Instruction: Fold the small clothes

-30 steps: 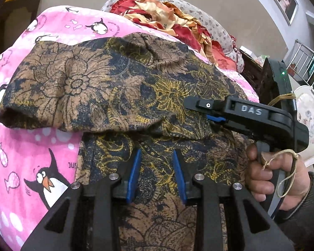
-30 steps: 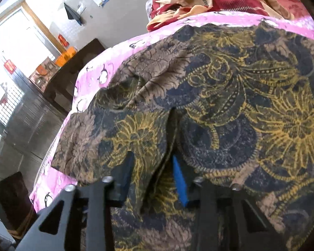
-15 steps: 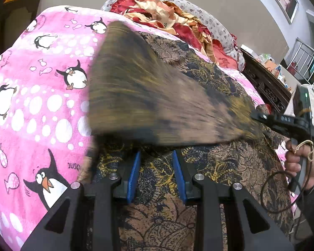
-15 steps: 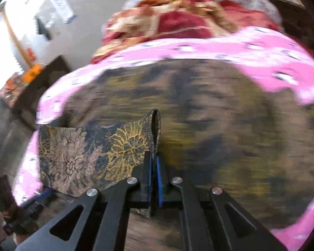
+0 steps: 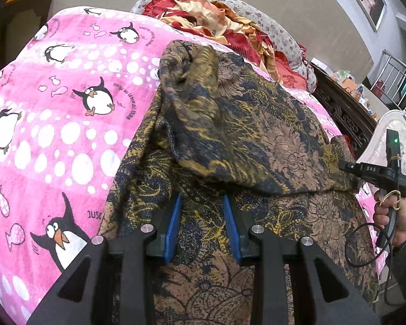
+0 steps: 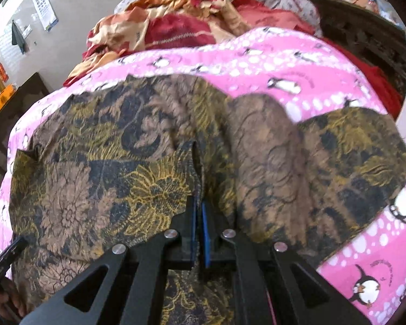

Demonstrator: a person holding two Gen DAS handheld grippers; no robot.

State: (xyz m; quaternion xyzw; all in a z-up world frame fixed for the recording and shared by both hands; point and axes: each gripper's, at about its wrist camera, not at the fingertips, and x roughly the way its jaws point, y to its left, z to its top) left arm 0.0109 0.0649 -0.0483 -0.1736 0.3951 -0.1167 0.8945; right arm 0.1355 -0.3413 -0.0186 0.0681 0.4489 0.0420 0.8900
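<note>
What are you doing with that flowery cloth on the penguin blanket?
A person is folding a brown and gold flowery garment on a pink penguin blanket. The right hand-held gripper is shut on an edge of the cloth, holding one part folded over the rest. The left hand-held gripper is open, its blue pads hovering over the near part of the garment without pinching it. A heap of red bedding lies behind.

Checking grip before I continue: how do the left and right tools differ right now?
The left tool has its blue pads apart, fabric-free; the right tool is pinched shut on an edge of the brown-and-gold floral garment. The left sits over flat cloth; the right lifts a flap. Both are over the same garment.
</note>
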